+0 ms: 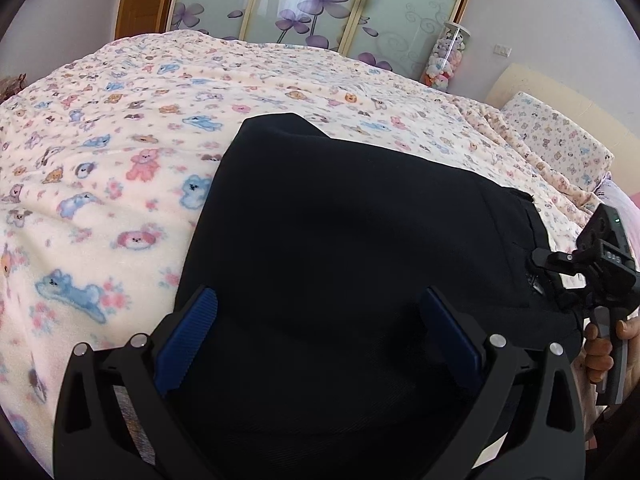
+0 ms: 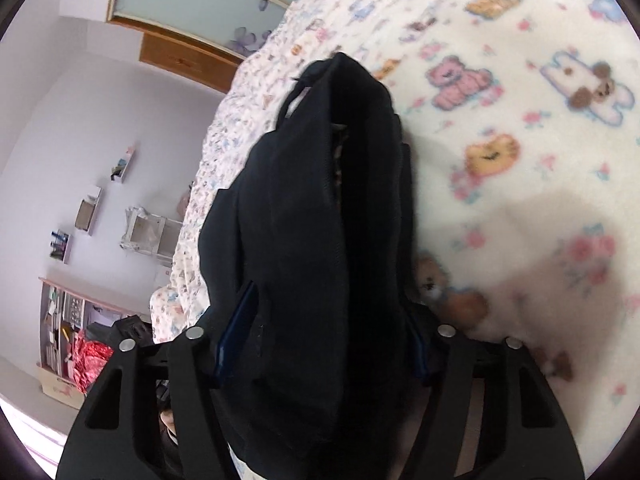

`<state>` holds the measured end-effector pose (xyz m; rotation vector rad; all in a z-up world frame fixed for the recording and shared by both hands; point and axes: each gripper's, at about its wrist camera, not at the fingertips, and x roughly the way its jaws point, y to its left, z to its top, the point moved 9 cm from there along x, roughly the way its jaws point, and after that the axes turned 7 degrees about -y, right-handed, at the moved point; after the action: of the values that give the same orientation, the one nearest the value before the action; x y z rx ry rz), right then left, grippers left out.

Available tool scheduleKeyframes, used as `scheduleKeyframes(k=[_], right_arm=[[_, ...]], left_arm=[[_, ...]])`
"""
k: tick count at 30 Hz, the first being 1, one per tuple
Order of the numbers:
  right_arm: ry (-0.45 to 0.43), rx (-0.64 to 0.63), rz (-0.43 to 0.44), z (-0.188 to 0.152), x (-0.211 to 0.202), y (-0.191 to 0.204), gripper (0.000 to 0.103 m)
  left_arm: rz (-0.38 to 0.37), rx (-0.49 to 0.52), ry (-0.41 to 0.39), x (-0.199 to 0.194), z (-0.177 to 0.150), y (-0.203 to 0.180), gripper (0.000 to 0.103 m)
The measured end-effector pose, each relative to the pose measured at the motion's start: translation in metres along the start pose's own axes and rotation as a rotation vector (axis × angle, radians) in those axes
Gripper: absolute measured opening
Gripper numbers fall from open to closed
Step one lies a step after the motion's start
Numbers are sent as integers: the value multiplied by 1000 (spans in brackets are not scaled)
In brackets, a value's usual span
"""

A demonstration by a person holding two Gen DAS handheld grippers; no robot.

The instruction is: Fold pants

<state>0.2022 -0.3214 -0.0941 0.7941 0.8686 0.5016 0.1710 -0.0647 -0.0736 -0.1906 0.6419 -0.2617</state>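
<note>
Black pants [image 1: 340,220] lie on a bed covered by a cream blanket [image 1: 120,140] printed with pastel teddy bears.

In the left wrist view, the pants fill the centre and lower middle of the picture as a broad, flat dark panel. The left tool [image 1: 320,320] sits at 6 o'clock, its two blue-padded fingers [image 1: 188,332] standing wide apart over the fabric. Whether the pads touch the cloth cannot be told; they do not pinch it. At 3 o'clock, against the right edge of the pants, the right tool [image 1: 536,268] shows as a black mechanism with its tip at the waistband. A hand [image 1: 600,348] wraps its handle from below, fingers curled around the grip.

In the right wrist view, the right tool [image 2: 320,340] is at 6 o'clock and points slightly downward along the bed. A thick bunched fold of the pants [image 2: 320,200] runs from between its fingers up toward 12 o'clock. The blue pads [image 2: 236,328] sit close against both sides of the bundle, clamped on it. The blanket spreads from 1 to 5 o'clock, and a lilac wall with small shelves [image 2: 88,208] lies at 9 o'clock.
</note>
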Motion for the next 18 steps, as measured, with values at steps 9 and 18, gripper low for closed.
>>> scheduleKeyframes(k=[9, 18], right_arm=[[-33, -44, 21, 2, -8, 24, 64], [-18, 93, 25, -2, 1, -15, 57]], left_arm=[[17, 5, 8, 1, -2, 1, 101], [2, 5, 1, -1, -2, 0, 101]])
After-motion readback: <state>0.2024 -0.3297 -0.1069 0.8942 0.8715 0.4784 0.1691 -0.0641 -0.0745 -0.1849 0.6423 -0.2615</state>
